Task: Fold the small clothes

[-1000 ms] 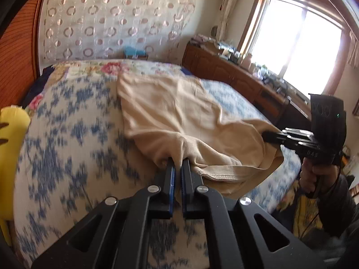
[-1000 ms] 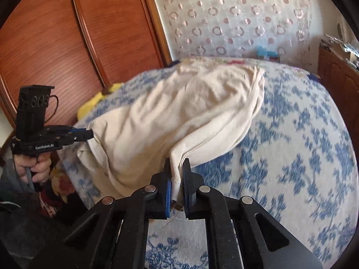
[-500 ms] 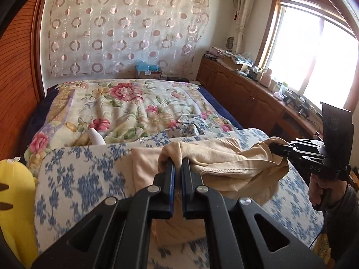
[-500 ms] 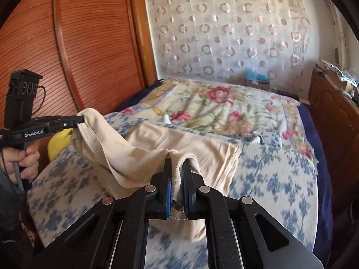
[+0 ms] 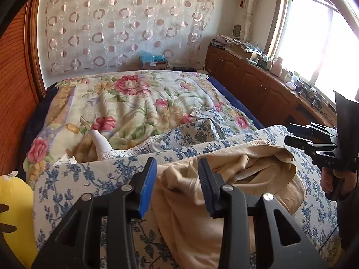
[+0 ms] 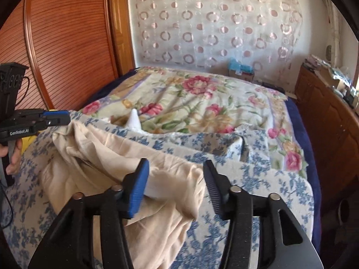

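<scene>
left tongs (image 5: 177, 179): spread wide, level over beige garment (image 5: 224, 190) | right tongs (image 6: 176, 182): spread wide, level

A plain beige garment (image 5: 226, 179) is lying on a blue-and-white floral sheet (image 5: 74, 177), beside a pink-flowered cream quilt (image 5: 134, 103); black fingers (image 5: 149, 179) are showing blue pads.

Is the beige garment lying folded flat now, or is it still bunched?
Doubled over but bunched: the beige garment lies in rumpled, loose layers on the blue-flowered cover, edges uneven. Both tongs are open.
</scene>
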`<state>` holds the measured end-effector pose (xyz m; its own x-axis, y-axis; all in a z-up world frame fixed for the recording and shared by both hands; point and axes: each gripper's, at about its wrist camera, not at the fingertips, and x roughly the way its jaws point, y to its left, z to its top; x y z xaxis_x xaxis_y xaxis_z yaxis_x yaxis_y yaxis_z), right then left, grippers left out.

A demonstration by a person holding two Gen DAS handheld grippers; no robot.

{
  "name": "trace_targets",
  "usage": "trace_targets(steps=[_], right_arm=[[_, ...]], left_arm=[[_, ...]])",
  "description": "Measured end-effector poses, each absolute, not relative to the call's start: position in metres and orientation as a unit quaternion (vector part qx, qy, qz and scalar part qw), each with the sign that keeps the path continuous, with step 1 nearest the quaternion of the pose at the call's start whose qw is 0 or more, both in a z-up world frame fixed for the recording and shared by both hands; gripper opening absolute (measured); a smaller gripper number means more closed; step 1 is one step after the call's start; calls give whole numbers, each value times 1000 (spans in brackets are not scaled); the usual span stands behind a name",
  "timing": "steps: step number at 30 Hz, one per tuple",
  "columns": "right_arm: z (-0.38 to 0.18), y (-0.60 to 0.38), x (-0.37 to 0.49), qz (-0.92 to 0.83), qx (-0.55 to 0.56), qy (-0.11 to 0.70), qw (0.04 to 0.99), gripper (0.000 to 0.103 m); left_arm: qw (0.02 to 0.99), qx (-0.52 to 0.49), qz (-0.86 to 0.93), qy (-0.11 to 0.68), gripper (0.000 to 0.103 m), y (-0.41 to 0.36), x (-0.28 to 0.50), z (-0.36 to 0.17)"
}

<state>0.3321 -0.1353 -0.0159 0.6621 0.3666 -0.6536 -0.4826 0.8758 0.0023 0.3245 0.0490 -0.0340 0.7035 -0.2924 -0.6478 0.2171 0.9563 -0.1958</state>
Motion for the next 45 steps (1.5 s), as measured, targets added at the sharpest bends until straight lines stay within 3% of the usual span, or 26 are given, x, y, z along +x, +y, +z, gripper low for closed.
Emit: trace_targets(steps=[10, 18, 19, 21, 23, 26, 32, 35, 37, 40, 42, 45], right_arm=[[-17, -131, 289, 304, -119, 340, 882, 53], [-45, -107, 304, 314, -180, 355, 862, 53], [-46, -106, 309, 311, -183, 355, 862, 50], [-44, -105, 318, 328, -179, 347, 860, 19], [-40, -106, 328, 343, -169, 342, 858, 4], [-32, -117, 353, 322, -121, 344, 874, 2], [-27, -154, 396, 220, -51, 361, 905, 2], [-28, -152, 394, 212, -66, 363, 905, 11], [-28, -150, 387, 228, -74, 360, 901, 12], [-30, -141, 377, 251, -81, 357, 896, 29], [-33, -132, 373, 263, -83, 362, 890, 46], [-39, -121, 370, 275, -88, 371, 883, 47]], left_arm=[[902, -42, -144, 404, 40, 59, 292, -63], [894, -18, -150, 422, 40, 34, 319, -74], [895, -13, -151, 419, 40, 31, 324, -73], [899, -4, -151, 412, 40, 27, 334, -70], [901, -7, -140, 410, 40, 28, 347, -67], [911, -28, -116, 395, 40, 39, 365, -59], [922, -46, -51, 380, 40, 67, 386, -53], [923, -44, -49, 379, 40, 71, 384, -53], [922, -49, -61, 379, 40, 71, 378, -54], [916, -49, -79, 390, 40, 66, 371, -58], [912, -49, -92, 397, 40, 62, 365, -61], [909, -44, -103, 401, 40, 55, 355, -64]])
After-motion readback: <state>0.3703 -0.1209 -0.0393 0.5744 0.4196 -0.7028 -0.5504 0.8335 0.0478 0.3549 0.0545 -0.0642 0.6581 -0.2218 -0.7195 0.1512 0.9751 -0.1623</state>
